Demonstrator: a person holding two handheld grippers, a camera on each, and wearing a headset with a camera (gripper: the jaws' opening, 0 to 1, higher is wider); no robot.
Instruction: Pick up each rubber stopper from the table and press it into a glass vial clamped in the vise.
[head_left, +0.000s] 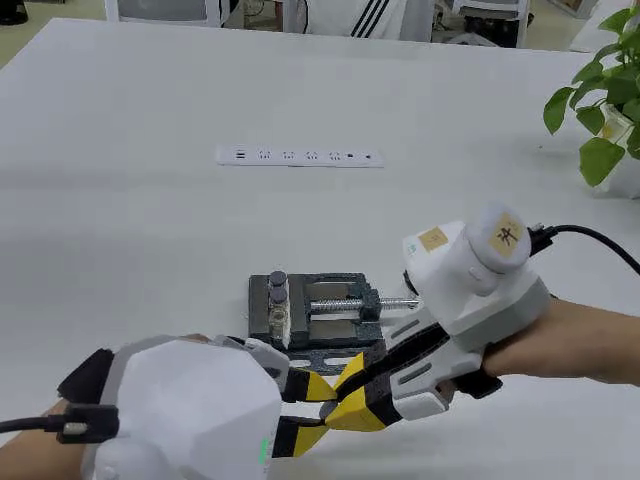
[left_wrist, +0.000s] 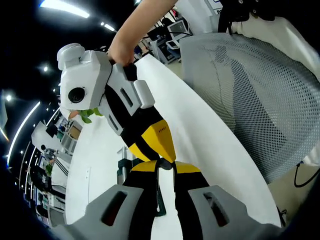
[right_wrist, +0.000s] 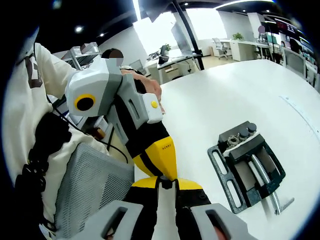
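The white table (head_left: 150, 200) is carrying a power strip (head_left: 299, 156), a potted plant (head_left: 605, 110) and the vise (head_left: 330, 310), which is clamping stoppered glass vials (head_left: 278, 312). Just before it the left gripper (left_wrist: 166, 167) and right gripper (right_wrist: 166, 184) are meeting tip-to-tip. Whether either is clenched cannot be told.

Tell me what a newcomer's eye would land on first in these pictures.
First come the two grippers meeting tip to tip at the near side of the white table. The left gripper comes from the lower left and the right gripper from the right, their yellow-and-black jaws crossing. Just behind them sits the dark vise, with stoppered glass vials at its left end. Farther back lie a white power strip and a green plant.
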